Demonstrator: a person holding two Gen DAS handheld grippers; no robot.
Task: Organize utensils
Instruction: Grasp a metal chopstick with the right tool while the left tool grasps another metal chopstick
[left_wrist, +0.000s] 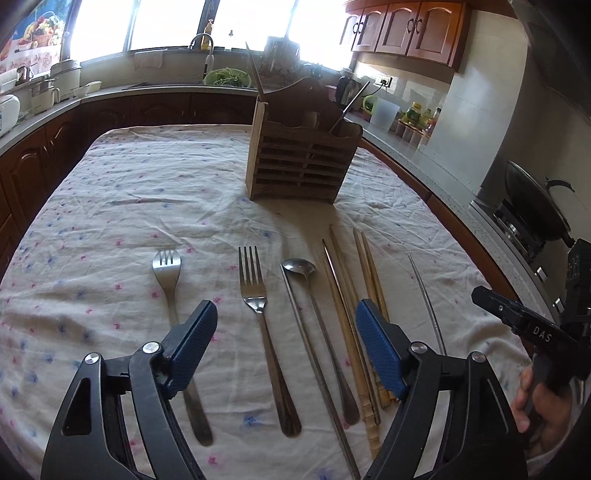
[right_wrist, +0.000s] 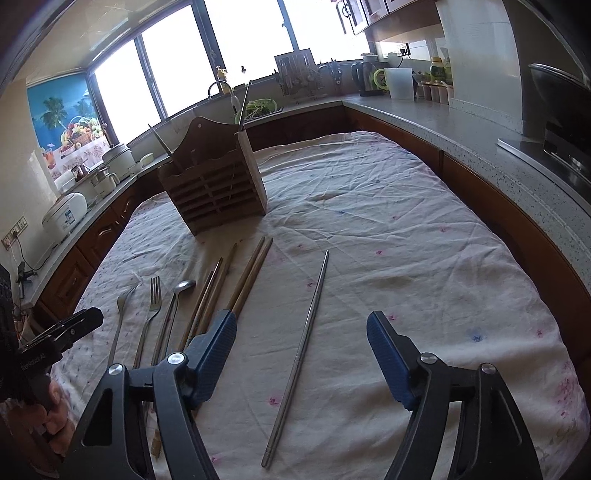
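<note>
A wooden slatted utensil holder (left_wrist: 299, 158) stands upright at the middle of the cloth-covered table (left_wrist: 110, 206), with a few sticks in it. In front of it, side by side, lie a short fork (left_wrist: 168, 266), a long fork (left_wrist: 255, 291), a spoon (left_wrist: 299, 267), wooden chopsticks (left_wrist: 343, 280) and a lone metal chopstick (right_wrist: 306, 332). My left gripper (left_wrist: 285, 306) hovers open above the long fork and spoon, holding nothing. My right gripper (right_wrist: 302, 314) is open too, low over the lone metal chopstick, which lies on the cloth between its blue pads without touching them.
Counters ring the table: a sink and green colander (left_wrist: 225, 77) behind, a rice cooker (right_wrist: 64, 218) at the left, a wok on a stove (left_wrist: 535, 206) at the right. A hand (left_wrist: 543, 406) holds the right gripper close to the table's right edge.
</note>
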